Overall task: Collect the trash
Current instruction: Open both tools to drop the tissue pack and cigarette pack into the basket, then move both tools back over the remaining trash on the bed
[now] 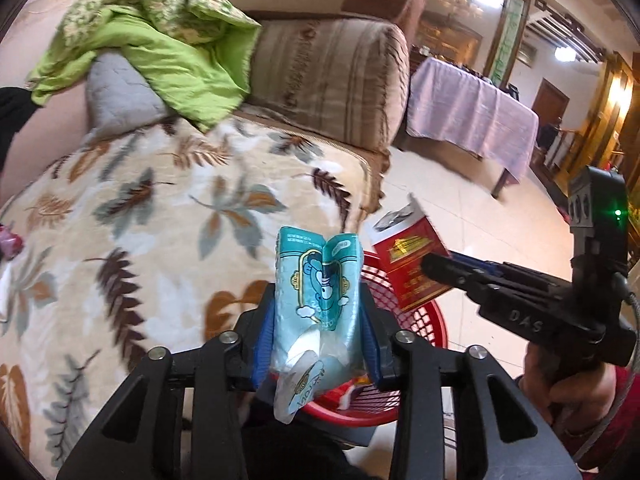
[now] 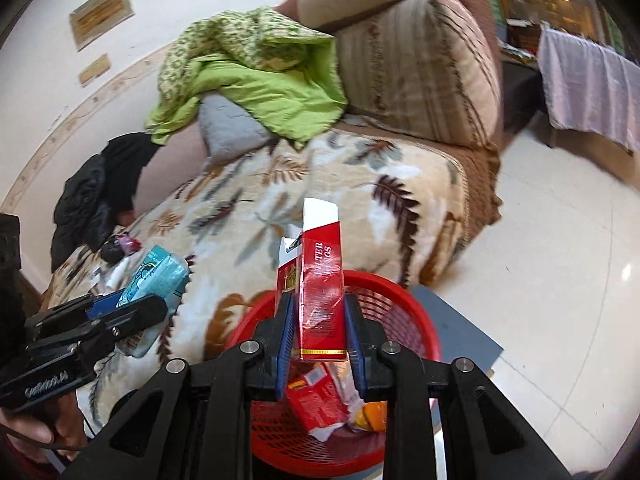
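Observation:
A light blue tissue pack [image 1: 316,292] stands upright between the pads of my left gripper [image 1: 318,344], above the red mesh basket [image 1: 432,320]. A thin gap shows beside each pad, so the jaws look open around it. My right gripper [image 2: 320,332] has a red and white cigarette box [image 2: 322,280] between its blue pads, with a slit of space on both sides, over the same basket [image 2: 400,292]. Each gripper also shows in the other's view: the right gripper [image 1: 440,266] with the box [image 1: 408,264], the left gripper [image 2: 140,308] with the pack [image 2: 160,272].
The basket holds red packets and wrappers [image 2: 316,400] and stands on a grey slab [image 2: 460,320] beside the sofa's leaf-patterned blanket [image 1: 160,220]. A green quilt [image 1: 160,40], small bits [image 2: 120,248] and dark clothes [image 2: 100,192] lie on the sofa. A cloth-covered table [image 1: 472,112] stands behind.

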### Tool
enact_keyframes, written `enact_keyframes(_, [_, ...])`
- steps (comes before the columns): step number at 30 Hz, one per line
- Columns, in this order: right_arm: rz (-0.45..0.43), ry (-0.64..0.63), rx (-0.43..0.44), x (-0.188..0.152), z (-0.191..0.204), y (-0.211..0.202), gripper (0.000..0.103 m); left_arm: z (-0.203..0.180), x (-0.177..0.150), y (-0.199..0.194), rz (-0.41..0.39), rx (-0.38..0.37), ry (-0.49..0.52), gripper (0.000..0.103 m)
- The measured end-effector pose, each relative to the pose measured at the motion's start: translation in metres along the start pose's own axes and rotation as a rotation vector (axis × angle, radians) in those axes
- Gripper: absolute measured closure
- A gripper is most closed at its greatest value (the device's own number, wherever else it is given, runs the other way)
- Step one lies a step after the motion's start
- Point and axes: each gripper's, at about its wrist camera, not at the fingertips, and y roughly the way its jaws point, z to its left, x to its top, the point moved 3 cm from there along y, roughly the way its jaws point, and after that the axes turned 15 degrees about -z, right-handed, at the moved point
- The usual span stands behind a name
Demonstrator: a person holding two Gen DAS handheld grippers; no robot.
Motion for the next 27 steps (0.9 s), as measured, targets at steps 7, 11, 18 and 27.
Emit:
enact_keyframes(7, [-0.011,0.002,-0.024,0.004,-0.005,-0.001,0.049,0.007,-0.003,-0.004,0.000,0.013,-0.017,0.042])
enact_keyframes(11, [-0.001,0.001,0.040,0.008,0.019,0.005,0.049,0.033,-0.001,-0.019,-0.022,0.064,-0.063,0.040])
enact_keyframes(18, [0.059,-0.059,0.189,0.006,0.095,0.031,0.049,0.107,-0.007,-0.063,-0.058,0.230,-0.142,0.039])
enact_keyframes(27, [0.200,-0.164,0.368,-0.018,0.215,0.078,0.049,0.274,-0.043,-0.147,-0.151,0.655,-0.353,0.039])
